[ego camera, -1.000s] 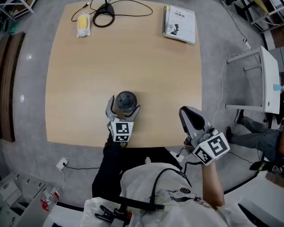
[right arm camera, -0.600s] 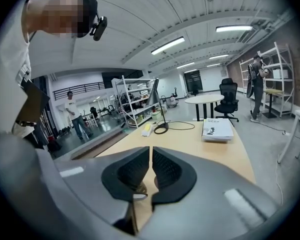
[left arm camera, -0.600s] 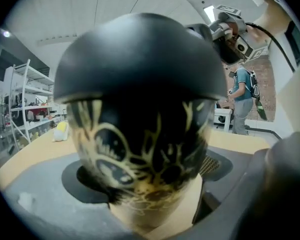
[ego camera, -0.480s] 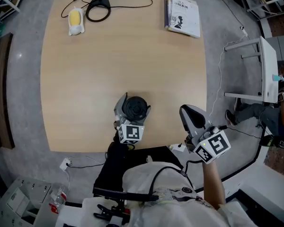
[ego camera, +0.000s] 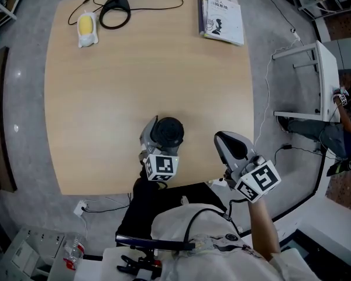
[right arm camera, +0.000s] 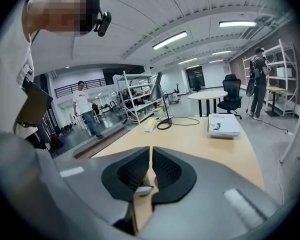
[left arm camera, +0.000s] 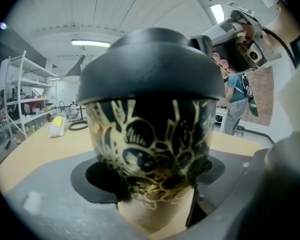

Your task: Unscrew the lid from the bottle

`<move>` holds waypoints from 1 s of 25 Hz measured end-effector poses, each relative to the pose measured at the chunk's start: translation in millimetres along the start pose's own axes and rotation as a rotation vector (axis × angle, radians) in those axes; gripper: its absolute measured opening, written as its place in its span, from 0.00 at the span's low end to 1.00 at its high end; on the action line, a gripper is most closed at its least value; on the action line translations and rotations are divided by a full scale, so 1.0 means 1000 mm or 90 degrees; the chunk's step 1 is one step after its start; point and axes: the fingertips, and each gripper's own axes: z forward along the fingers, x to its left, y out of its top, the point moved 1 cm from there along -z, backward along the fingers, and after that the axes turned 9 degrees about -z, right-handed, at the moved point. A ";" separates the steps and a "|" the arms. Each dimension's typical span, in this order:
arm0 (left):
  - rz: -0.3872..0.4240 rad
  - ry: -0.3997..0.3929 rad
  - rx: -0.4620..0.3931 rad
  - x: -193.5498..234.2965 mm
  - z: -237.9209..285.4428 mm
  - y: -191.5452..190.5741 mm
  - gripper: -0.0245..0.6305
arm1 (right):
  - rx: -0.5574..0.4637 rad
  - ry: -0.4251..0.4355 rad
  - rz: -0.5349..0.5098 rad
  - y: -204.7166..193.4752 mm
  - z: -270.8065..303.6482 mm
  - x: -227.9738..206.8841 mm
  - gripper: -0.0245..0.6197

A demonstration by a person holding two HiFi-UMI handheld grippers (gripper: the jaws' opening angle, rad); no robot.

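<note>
A dark bottle (ego camera: 168, 132) with gold patterning and a black domed lid (left arm camera: 150, 64) stands upright near the table's (ego camera: 105, 98) front edge. My left gripper (ego camera: 164, 136) reaches around it from the front. Its jaws are closing with the bottle (left arm camera: 150, 134) between them, and the pads (left arm camera: 104, 180) touch the bottle's lower sides. My right gripper (ego camera: 222, 139) hovers to the right of the bottle, near the table's front right corner. It is shut with nothing held, and in the right gripper view (right arm camera: 151, 156) its pads meet.
At the table's far side lie a lamp base with coiled cable (ego camera: 114, 7), a yellow and white object (ego camera: 86, 28) and a book (ego camera: 221, 19). A white stand (ego camera: 319, 81) is on the floor to the right. A person (right arm camera: 84, 109) walks in the background.
The left jaws have drawn in around the bottle. The head view has shifted a little. The right gripper has stayed shut in about the same place.
</note>
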 end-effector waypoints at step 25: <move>0.122 -0.109 -0.078 -0.154 -0.114 0.195 0.67 | -0.091 0.489 -0.435 0.095 -0.105 0.111 0.72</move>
